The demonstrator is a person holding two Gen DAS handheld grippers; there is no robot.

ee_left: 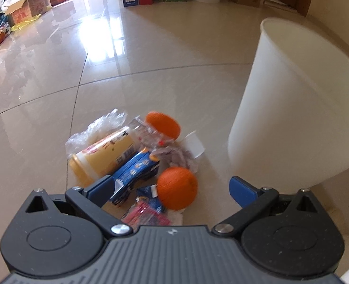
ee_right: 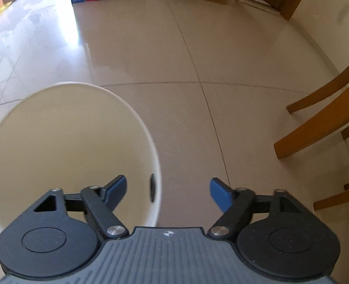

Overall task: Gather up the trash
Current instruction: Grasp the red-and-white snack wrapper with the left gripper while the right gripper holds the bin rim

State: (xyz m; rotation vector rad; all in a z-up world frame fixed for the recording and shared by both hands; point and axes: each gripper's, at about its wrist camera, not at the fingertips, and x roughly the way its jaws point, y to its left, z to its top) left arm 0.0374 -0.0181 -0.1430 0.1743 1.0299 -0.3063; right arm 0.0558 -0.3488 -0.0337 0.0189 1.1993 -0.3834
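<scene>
Bright daylight glares off the floor [ee_left: 98, 37]; fisheye edges curve, slight blur.

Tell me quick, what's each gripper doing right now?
Left gripper: open, empty, above the trash pile.
Right gripper: open, empty, at the white bin's rim.

The bin [ee_left: 292, 99] is plain white. Two oranges [ee_left: 177, 187] are bright orange. The box [ee_left: 134, 172] is blue, the canister [ee_left: 101, 158] yellow.

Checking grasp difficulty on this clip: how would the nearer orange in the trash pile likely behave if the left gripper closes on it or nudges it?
The nearer orange looks round and firm, so it would probably hold its shape between the pads. Its curved skin could slip out of a shallow pinch. Nudged, it would likely roll across the glossy tiled floor, since only flat wrappers lie around it.
</scene>
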